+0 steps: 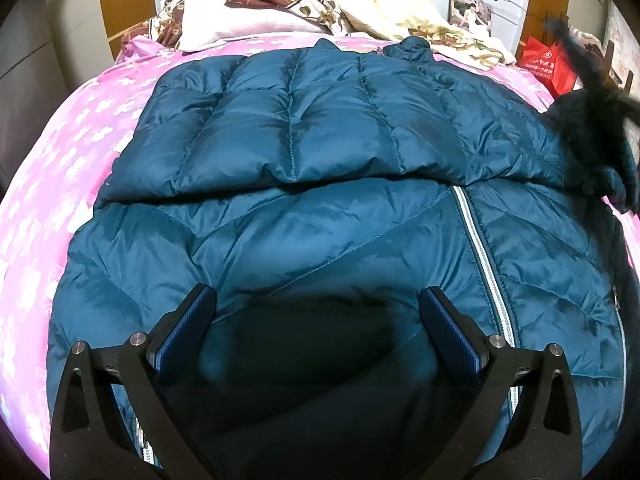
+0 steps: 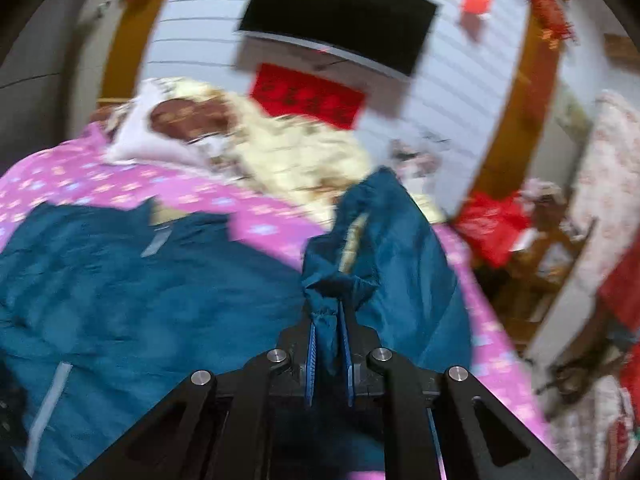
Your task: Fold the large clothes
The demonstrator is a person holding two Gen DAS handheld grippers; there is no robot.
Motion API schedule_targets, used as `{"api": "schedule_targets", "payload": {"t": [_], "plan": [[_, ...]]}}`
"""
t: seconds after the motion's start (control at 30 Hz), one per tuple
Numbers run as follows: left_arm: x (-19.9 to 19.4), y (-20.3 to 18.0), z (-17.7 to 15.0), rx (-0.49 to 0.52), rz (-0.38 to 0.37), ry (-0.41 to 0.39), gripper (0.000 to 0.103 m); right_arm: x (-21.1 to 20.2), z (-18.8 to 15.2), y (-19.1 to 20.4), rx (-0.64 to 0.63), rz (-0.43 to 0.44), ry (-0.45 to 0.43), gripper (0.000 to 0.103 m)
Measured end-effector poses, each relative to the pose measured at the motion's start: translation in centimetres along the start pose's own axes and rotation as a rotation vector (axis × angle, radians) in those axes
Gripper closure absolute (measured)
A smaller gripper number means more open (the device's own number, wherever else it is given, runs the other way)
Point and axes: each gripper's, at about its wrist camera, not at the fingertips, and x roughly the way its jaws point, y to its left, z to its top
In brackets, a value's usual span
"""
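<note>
A teal quilted down jacket (image 1: 320, 128) lies spread on the pink flowered bedspread (image 1: 60, 160), its zip (image 1: 480, 248) running down the right side. One part is folded across the upper body. My left gripper (image 1: 317, 294) hovers open just above the jacket's near part, with nothing between its blue pads. In the blurred right wrist view, my right gripper (image 2: 330, 312) is shut on the gathered cuff of a teal sleeve (image 2: 384, 232), which is lifted off the bed. The rest of the jacket (image 2: 140, 288) lies to its left. Black fur trim (image 1: 592, 152) sits at the jacket's right edge.
Pillows (image 1: 240, 20) and a crumpled floral quilt (image 1: 400, 12) are piled at the head of the bed. A red bag (image 1: 548, 64) stands beside the bed on the right, with wooden furniture behind it. A black screen (image 2: 340, 20) and a red banner (image 2: 308, 96) hang on the wall.
</note>
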Motion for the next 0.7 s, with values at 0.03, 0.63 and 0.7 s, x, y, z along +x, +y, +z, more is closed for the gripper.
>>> {"api": "schedule_targets", "payload": {"t": [0.03, 0.63, 0.7], "plan": [[0.0, 0.0, 0.0, 0.001, 0.000, 0.001, 0.000, 0.8, -0.4, 1.7, -0.003, 0.025, 0.013, 0.093], [0.2, 0.2, 0.1, -0.004, -0.007, 0.003, 0.000, 2.1, -1.9, 12.0, -0.042, 0.383, 0.044, 0.093], [0.2, 0.2, 0.0, -0.008, -0.011, 0.003, 0.000, 1.8, -1.6, 13.2, -0.092, 0.384, 0.037, 0.087]]}}
